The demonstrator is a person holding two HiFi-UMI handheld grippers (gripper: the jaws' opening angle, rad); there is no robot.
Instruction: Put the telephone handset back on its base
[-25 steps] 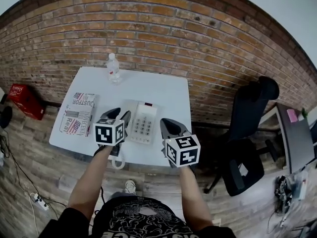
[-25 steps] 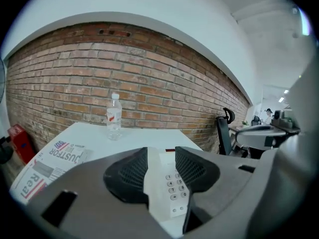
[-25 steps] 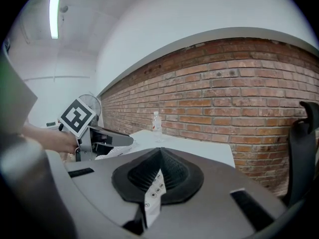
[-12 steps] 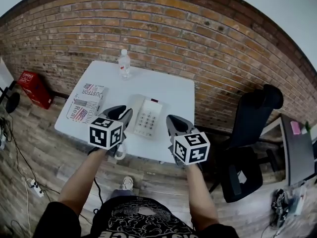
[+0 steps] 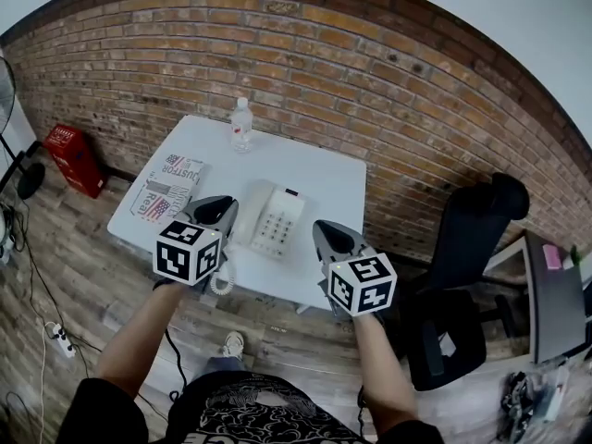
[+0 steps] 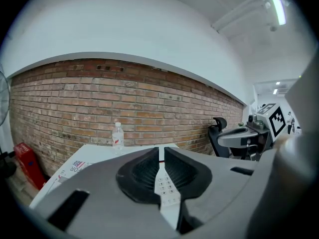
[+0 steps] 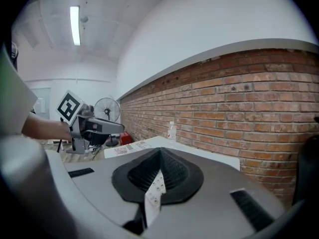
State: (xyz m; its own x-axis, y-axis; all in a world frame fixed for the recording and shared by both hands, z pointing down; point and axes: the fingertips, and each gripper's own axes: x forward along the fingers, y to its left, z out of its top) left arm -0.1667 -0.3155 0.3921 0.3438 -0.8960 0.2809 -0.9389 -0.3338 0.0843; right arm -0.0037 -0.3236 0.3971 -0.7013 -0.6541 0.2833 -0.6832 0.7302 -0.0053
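The white telephone [image 5: 275, 222] sits near the front edge of the white table [image 5: 314, 176]. Its handset [image 5: 247, 209] appears to lie along the left side of the base, and the coiled cord [image 5: 222, 281] hangs over the table edge. My left gripper [image 5: 215, 209] hovers just left of the phone. Its jaws are closing to a thin slit [image 6: 160, 151] with nothing between them; the keypad [image 6: 165, 184] shows through the slit. My right gripper [image 5: 326, 232] is right of the phone, its tips together and empty [image 7: 159, 151].
A water bottle [image 5: 241, 124] stands at the table's back edge. A printed magazine [image 5: 168, 185] lies on the left of the table. A black office chair [image 5: 467, 248] stands to the right, and a red box [image 5: 72, 154] sits on the floor at the left by the brick wall.
The head view has swung, so the table now sits higher and further right. Both grippers hold much the same places beside the phone. The left has drawn slightly away from it.
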